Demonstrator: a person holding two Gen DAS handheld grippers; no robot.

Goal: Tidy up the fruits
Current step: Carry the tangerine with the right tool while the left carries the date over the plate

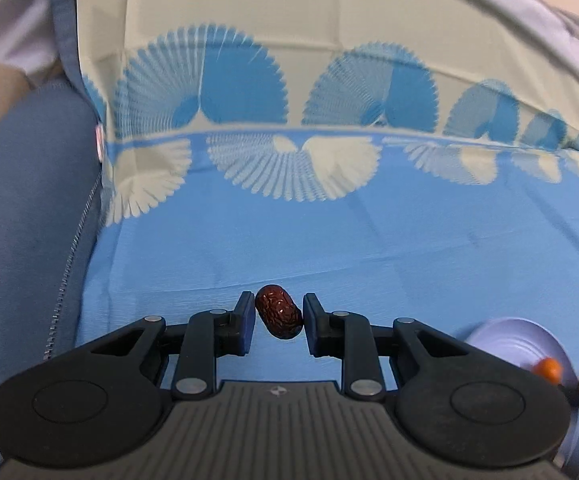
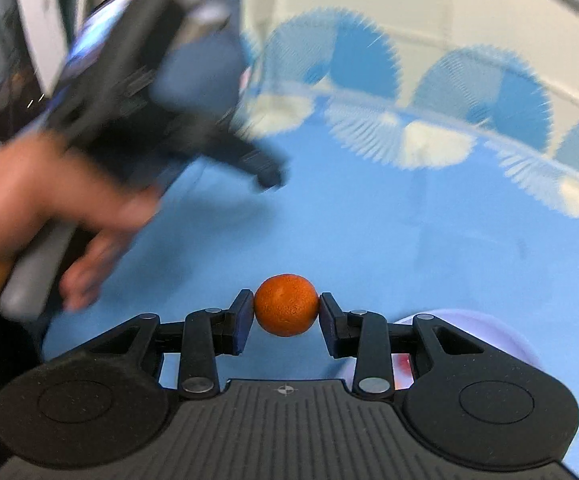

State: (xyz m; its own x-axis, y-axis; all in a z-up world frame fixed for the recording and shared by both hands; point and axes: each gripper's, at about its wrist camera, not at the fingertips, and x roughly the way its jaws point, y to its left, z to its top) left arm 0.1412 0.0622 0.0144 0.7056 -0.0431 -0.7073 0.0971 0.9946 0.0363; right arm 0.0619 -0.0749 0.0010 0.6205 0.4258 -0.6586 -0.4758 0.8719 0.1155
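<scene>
The left gripper (image 1: 277, 312) has its fingers clenched on a dark red jujube (image 1: 278, 316), which sits tilted between the pads above the blue cloth (image 1: 329, 240) covering the surface. The right gripper (image 2: 286, 312) grasps a small orange (image 2: 286, 305) squarely between its fingers. Only the right wrist view shows the person's left hand (image 2: 49, 208), blurred, gripping the other tool's handle. A pale lilac bowl (image 1: 517, 340) lies at the left view's lower right edge.

Readable text: none in either view.
Gripper body (image 1: 277, 390): small round emblem only, no lettering.
Cloth tag (image 1: 99, 142): illegible.
</scene>
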